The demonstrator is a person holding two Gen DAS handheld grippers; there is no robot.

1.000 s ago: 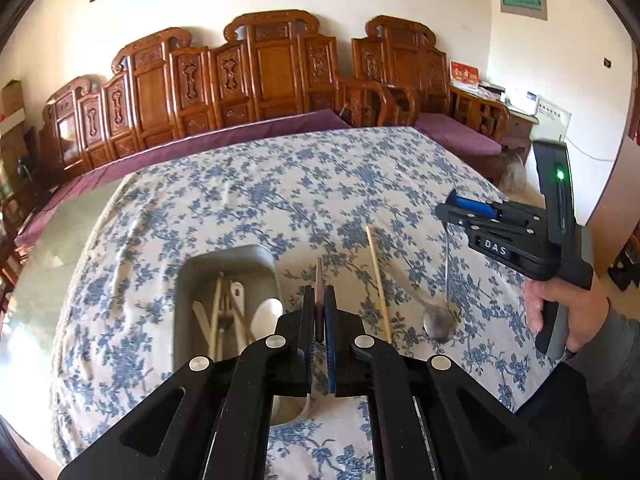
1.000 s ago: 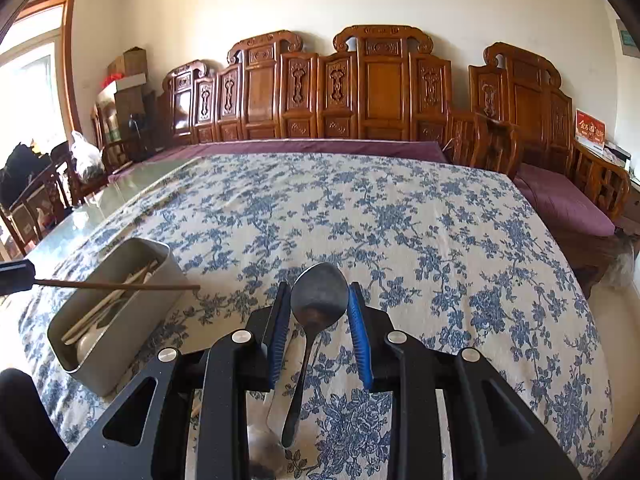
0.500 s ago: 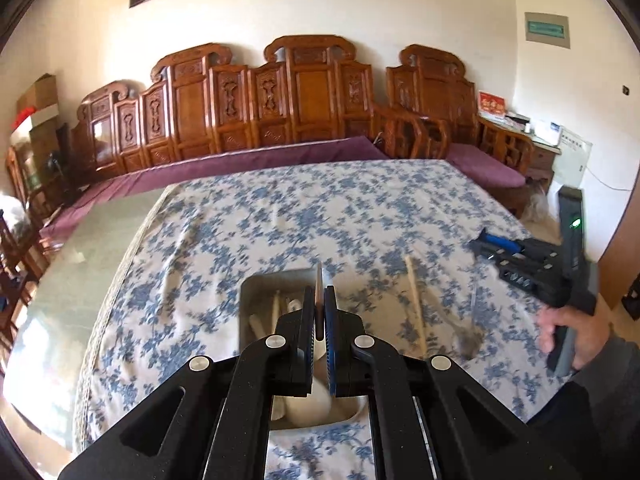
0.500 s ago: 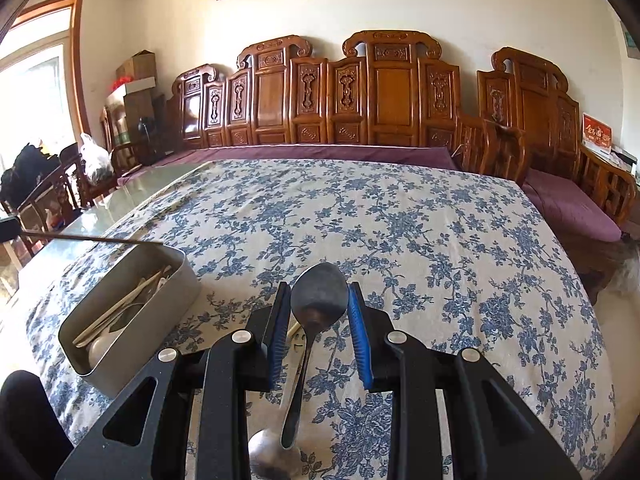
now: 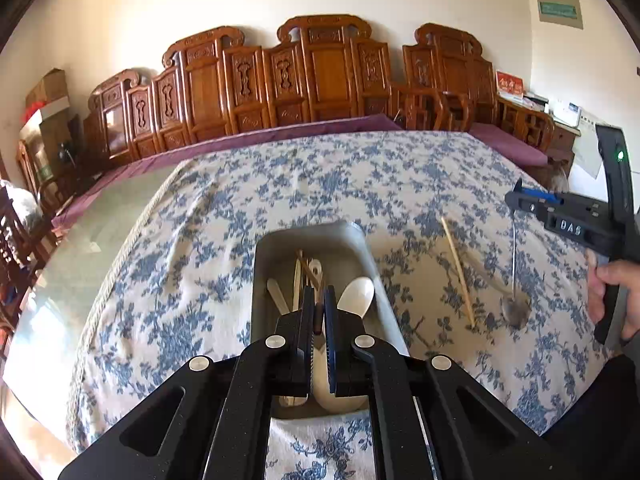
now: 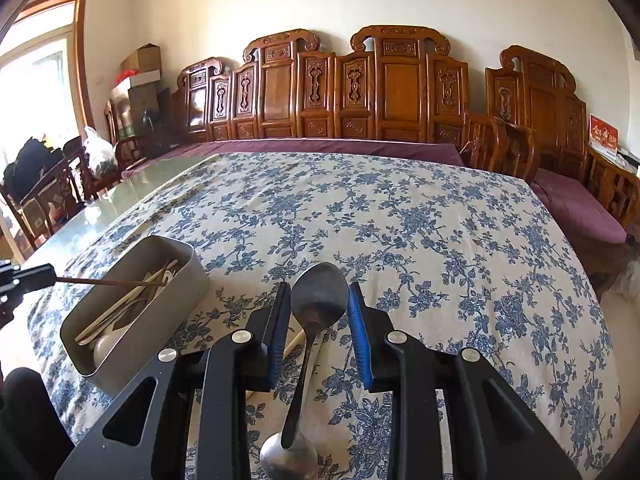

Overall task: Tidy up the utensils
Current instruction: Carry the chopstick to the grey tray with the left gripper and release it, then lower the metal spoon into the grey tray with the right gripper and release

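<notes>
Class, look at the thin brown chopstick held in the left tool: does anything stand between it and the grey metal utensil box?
Nothing visible does. The chopstick, clamped in the left tool, already reaches over the open grey metal box, above the pale utensils inside.

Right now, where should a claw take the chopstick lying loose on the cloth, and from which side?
Grip the loose chopstick near its middle, from above, claw set across its length. It lies flat and straight on the tablecloth, so a side approach would likely push it. The container stands on one side and a spoon lies on the other; coming down avoids both.
</notes>
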